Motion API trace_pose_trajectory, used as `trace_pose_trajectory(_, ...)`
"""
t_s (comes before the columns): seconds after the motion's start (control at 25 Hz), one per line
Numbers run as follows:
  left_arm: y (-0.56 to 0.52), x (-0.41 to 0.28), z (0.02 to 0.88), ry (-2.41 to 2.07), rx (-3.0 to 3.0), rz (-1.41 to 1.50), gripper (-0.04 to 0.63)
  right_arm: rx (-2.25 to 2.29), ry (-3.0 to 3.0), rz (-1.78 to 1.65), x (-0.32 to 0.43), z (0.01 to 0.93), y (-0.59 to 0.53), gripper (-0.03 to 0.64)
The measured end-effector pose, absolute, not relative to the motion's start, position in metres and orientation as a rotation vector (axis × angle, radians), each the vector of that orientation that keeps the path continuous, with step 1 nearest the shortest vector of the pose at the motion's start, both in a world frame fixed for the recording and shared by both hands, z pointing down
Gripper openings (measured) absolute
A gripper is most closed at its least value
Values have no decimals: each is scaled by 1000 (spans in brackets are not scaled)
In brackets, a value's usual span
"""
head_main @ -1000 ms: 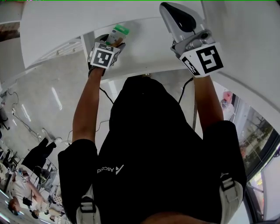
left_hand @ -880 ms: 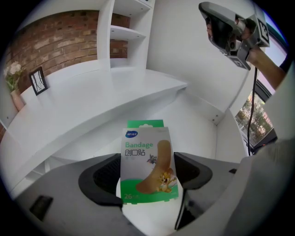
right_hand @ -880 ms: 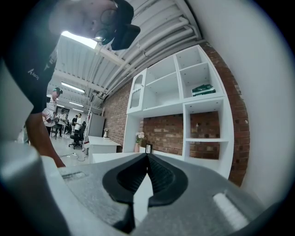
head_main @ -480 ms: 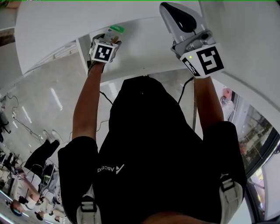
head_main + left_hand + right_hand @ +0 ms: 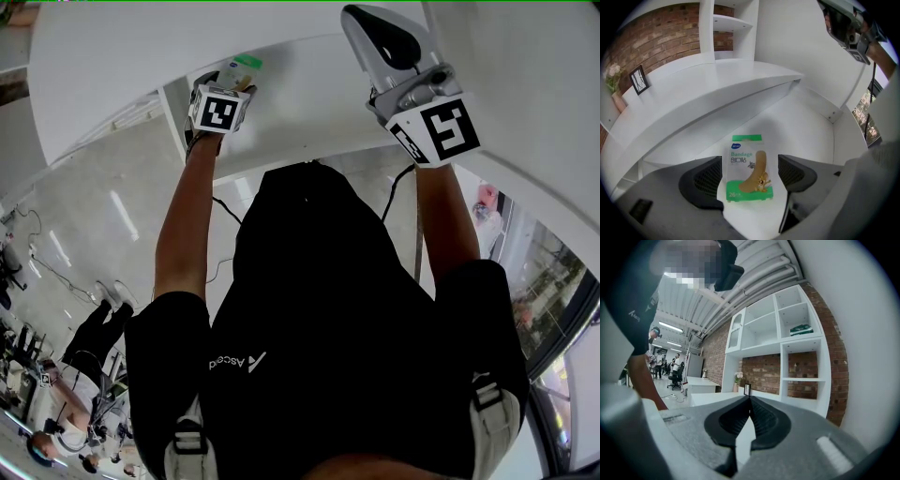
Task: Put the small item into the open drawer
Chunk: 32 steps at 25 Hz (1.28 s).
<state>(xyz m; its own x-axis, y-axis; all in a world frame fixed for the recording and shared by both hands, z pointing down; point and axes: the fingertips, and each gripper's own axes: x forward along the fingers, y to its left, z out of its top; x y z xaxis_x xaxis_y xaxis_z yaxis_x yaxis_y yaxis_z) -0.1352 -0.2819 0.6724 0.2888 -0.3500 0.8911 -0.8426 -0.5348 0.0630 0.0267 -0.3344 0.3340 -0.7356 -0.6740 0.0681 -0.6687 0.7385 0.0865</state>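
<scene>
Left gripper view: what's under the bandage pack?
Bare white drawer floor shows all round the bandage pack, between the open jaws of the left gripper. Whatever lies directly beneath the pack is covered.

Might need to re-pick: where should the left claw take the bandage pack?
Across its two long edges, near the green lower end, coming in as the left claw now faces. The bandage pack is thin and sits lengthwise between the open jaws.

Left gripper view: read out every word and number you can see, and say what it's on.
"Bandage": on the green and white bandage packet.
"创口贴": directly under it, same packet.
"26": packet's bottom left corner; the print after it is unreadable.
Blue logo at packet's top left: too small to read.
</scene>
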Motion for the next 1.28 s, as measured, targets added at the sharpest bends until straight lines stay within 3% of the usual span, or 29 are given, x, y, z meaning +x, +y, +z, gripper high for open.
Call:
trace_pose_trajectory(0.52, -271, -124, 610, -1092, 2130, 1070, 362, 1077, -2880, -103, 21, 331, -324, 2)
trace_pose_trajectory(0.8, -271, -113, 527, -1242, 2296, 847, 239, 1061, -2922, -119, 19, 319, -308, 2)
trace_pose_trajectory(1.28, -257, -100, 370, -1424, 2535, 366, 144, 1034, -3000, -134, 3, 286, -269, 2)
